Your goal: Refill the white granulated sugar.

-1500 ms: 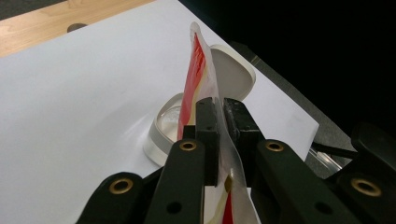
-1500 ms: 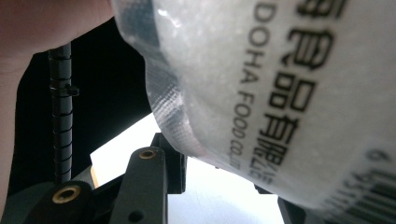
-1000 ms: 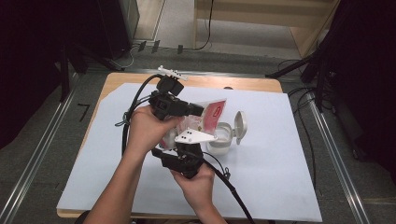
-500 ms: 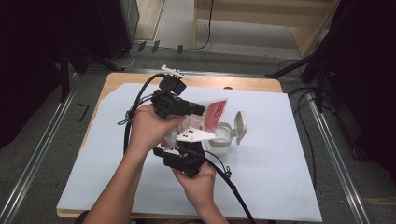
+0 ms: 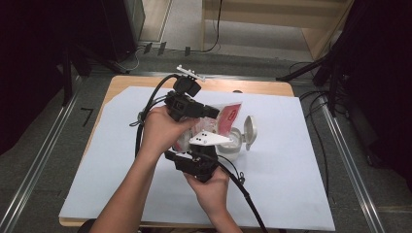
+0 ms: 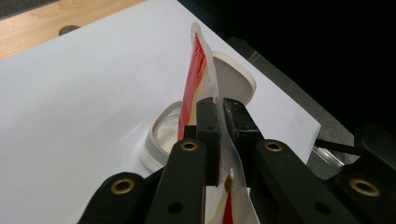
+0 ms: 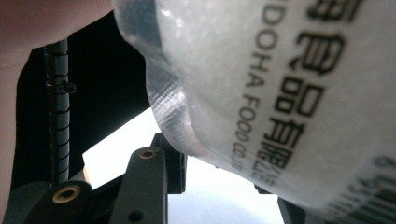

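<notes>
Left gripper (image 6: 219, 121) is clamped on a red and clear sachet (image 6: 198, 70); in the left gripper view both jaws press flat on the film, the sachet seen edge-on, its long axis running straight away from the camera toward 12 o'clock, top edge above the jaw tips. Same view shows a white round container (image 6: 161, 135) with its hinged lid (image 6: 236, 77) flipped open, sitting on the white sheet (image 6: 79, 93) just past the jaws.

High view gives the face of the sachet (image 5: 228, 116): red label up, held mid-table above the container (image 5: 233, 143), long axis roughly 8-to-2 o'clock, free end pointing to 2. Lid (image 5: 250, 131) stands at the container's 3 o'clock side. Left gripper (image 5: 209, 112) is at 11 o'clock of the container, right gripper (image 5: 201, 158) at 7 o'clock, the two hands close together.

Right gripper view: sachet (image 7: 280, 84) very close, clear film with black print and a barcode corner, covering the jaw tips. Cannot tell if the right gripper is together or apart. A ribbed black cable (image 7: 58, 107) runs at the left.
</notes>
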`<state>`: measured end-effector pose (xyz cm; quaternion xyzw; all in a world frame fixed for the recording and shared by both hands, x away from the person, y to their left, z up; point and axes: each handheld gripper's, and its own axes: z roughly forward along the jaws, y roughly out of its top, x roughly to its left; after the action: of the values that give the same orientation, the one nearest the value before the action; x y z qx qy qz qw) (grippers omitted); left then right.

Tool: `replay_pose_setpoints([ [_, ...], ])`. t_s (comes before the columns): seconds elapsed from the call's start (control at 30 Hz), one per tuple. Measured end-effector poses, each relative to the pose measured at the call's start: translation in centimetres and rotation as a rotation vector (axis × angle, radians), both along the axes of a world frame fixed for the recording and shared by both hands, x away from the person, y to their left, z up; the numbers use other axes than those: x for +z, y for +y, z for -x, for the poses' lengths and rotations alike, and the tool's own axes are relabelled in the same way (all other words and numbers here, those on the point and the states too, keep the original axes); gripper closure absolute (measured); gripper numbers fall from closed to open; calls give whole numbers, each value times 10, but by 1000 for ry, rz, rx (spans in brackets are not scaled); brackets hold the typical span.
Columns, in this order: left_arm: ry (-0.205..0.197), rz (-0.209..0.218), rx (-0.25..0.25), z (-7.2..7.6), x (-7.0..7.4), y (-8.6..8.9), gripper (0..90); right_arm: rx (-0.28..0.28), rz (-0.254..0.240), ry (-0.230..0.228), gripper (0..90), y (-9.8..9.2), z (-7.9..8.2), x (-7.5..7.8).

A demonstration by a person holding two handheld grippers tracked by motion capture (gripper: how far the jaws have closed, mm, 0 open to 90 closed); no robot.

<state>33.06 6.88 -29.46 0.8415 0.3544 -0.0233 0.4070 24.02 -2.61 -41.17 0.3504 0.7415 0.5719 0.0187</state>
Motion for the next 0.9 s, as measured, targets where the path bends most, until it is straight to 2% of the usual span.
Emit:
replay_pose_setpoints([
  [0.67, -8, -18, -4, -1, 1, -3, 861, 15, -18, 33, 640, -2, -1, 4],
  [0.9, -7, -6, -6, -1, 1, -4, 861, 12, -14, 37, 639, -3, -1, 4],
])
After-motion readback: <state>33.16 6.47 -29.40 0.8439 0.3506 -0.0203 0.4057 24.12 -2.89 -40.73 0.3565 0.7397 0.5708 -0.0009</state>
